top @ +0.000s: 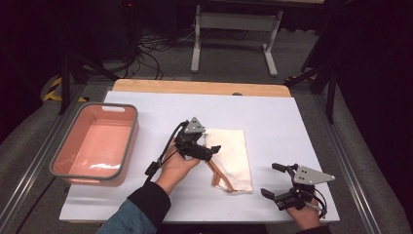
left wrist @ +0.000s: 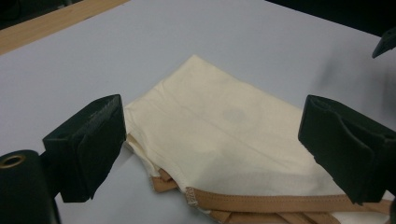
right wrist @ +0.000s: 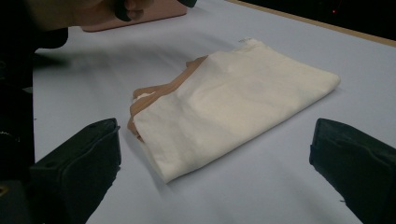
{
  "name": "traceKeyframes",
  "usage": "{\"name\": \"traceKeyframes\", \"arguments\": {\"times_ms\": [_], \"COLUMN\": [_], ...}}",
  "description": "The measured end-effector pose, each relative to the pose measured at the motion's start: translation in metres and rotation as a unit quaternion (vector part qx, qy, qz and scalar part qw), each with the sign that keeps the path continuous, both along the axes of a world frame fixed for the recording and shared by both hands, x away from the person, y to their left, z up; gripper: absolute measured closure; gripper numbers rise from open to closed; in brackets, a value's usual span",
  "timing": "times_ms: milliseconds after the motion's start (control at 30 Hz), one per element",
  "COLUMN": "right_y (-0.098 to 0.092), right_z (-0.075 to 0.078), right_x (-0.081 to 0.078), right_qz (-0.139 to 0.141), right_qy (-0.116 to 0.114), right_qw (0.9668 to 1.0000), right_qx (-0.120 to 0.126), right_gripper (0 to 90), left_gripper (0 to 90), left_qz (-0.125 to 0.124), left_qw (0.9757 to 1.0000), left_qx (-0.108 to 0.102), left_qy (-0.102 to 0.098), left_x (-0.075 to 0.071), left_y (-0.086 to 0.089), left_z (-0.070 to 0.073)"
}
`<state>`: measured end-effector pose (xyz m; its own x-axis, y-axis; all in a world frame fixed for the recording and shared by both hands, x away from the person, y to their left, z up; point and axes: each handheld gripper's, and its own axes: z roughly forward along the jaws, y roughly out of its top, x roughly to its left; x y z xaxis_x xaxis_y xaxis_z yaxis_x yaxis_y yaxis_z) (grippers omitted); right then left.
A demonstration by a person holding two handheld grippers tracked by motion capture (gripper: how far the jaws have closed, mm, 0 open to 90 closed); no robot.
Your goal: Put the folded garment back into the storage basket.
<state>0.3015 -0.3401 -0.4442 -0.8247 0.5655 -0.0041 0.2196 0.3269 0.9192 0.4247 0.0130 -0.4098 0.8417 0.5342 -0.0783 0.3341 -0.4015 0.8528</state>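
A folded cream cloth bag [top: 231,151] with tan straps [top: 219,178] lies flat in the middle of the white table. My left gripper [top: 212,144] is at the bag's left edge, open, its jaws pointing over the fabric. In the left gripper view the bag [left wrist: 224,135] lies between and below the spread jaws of the left gripper [left wrist: 212,105], straps [left wrist: 266,203] nearest. My right gripper [top: 269,179] stands open near the front right of the table, apart from the bag. In its own view the right gripper [right wrist: 215,126] faces the bag [right wrist: 238,98].
A pink bin [top: 112,104] with a grey rim stands at the table's left, with nothing inside it. A wooden strip [top: 195,87] runs along the far edge. Bare white surface [top: 277,117] lies behind and right of the bag. A white stand's legs [top: 196,53] rise beyond the table.
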Motion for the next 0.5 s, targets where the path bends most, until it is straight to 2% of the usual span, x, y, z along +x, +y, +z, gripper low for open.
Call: {"name": "traceKeyframes", "arguments": {"times_ms": [233, 500], "right_y": [0.0, 0.0], "right_z": [0.0, 0.0], "right_x": [0.0, 0.0], "right_qz": [0.001, 0.002], "right_qy": [0.0, 0.0], "right_qw": [1.0, 1.0], "right_qx": [0.001, 0.001], "right_gripper": [2.7, 2.7], "left_gripper": [8.7, 8.8], "left_qz": [0.007, 0.014], "left_qw": [0.9998, 0.9988], "left_qx": [0.011, 0.041], "left_qy": [0.013, 0.024], "left_x": [0.007, 0.018], "left_y": [-0.006, -0.017], "left_z": [-0.004, -0.01]}}
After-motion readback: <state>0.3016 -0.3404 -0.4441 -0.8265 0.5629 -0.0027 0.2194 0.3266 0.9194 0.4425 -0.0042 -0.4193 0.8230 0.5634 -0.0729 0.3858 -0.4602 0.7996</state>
